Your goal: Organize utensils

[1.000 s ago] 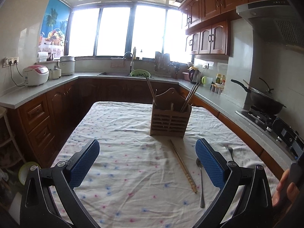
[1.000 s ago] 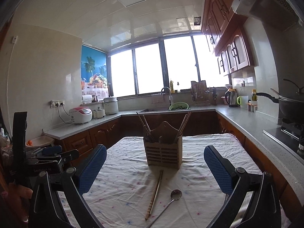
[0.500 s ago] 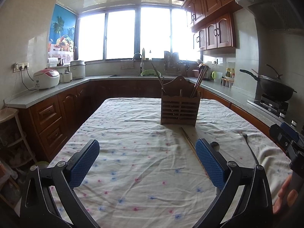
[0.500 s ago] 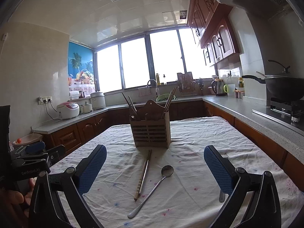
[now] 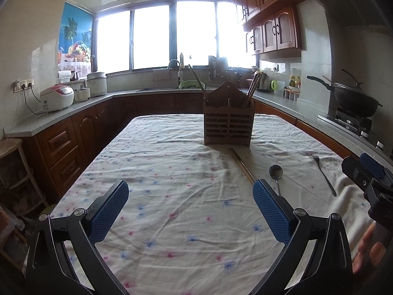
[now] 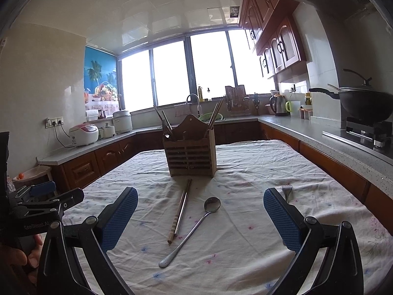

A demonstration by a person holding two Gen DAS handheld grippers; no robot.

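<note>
Two grippers, both with fingers spread wide apart and clamped on nothing. Left gripper (image 5: 189, 193) held low over a bare stretch of flowered tablecloth (image 5: 159, 172), off to one side, probably to avoid crowding the work. Right gripper (image 6: 200, 196) aimed straight down the table, loose pieces lying flat on the cloth between and just ahead of its open fingers. Paired chopsticks (image 6: 180, 211) side by side, pointing toward the holder. Spoon (image 6: 194, 231) just right of them, bowl at the far end, handle near. Fork (image 6: 286, 191) mostly hidden behind the right finger (whole length plain from the left wrist). Beyond all three, upright near the table's middle, wooden utensil holder (image 6: 190, 157), with chopsticks leaning out of both outer compartments. Likely the approach to a first pick, hence the wide opening, suited to dropping over something thin. Thin metal lying flat on wrinkled cloth: probably awkward to pinch without gathering fabric too.
</note>
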